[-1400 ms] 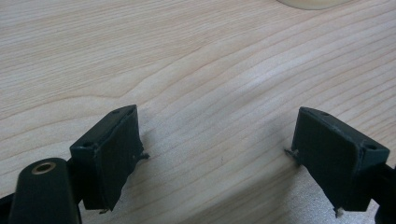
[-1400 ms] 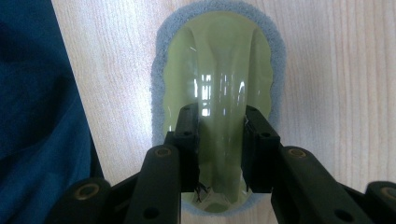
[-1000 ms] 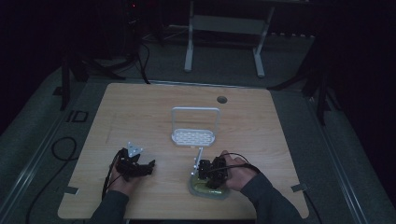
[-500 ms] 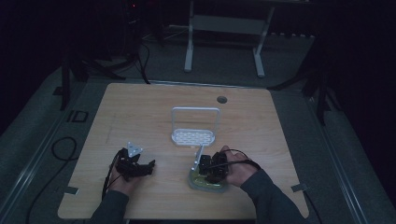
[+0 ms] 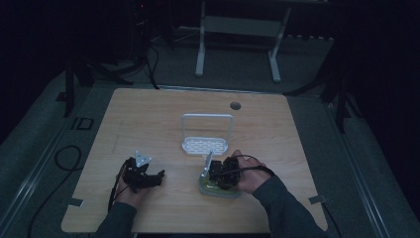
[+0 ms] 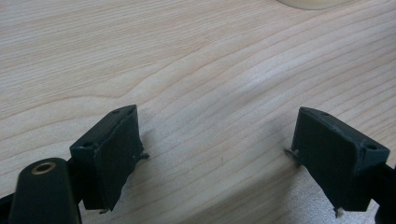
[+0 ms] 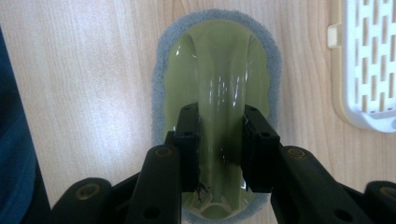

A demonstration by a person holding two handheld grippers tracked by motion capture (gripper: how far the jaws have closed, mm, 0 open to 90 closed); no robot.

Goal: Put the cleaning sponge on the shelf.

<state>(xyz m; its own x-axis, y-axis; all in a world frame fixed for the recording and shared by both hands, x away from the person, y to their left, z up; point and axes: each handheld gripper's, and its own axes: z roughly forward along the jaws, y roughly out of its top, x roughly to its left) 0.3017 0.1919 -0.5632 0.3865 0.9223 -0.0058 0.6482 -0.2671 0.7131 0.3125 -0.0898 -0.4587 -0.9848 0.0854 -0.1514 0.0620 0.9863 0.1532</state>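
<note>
On the light wooden bench [image 5: 148,119], front right, my right tongs [image 7: 219,149] clamp the ridge of a pale-green, blue-edged scrubbing pad [image 7: 217,60] beside a white slotted rack [image 5: 205,145]; my left tongs [image 6: 219,154] rest spread apart.

The high view is dim and murky, its surroundings near black. Both gripper views are bright and evenly lit; glare streaks the green scrubber [image 7: 217,88], and soft shadows fall on the table [image 6: 196,65].

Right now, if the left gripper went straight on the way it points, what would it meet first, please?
Most likely the bare wooden table: the left gripper, jaws open, points over it. A pale object's edge lies farther off.
</note>
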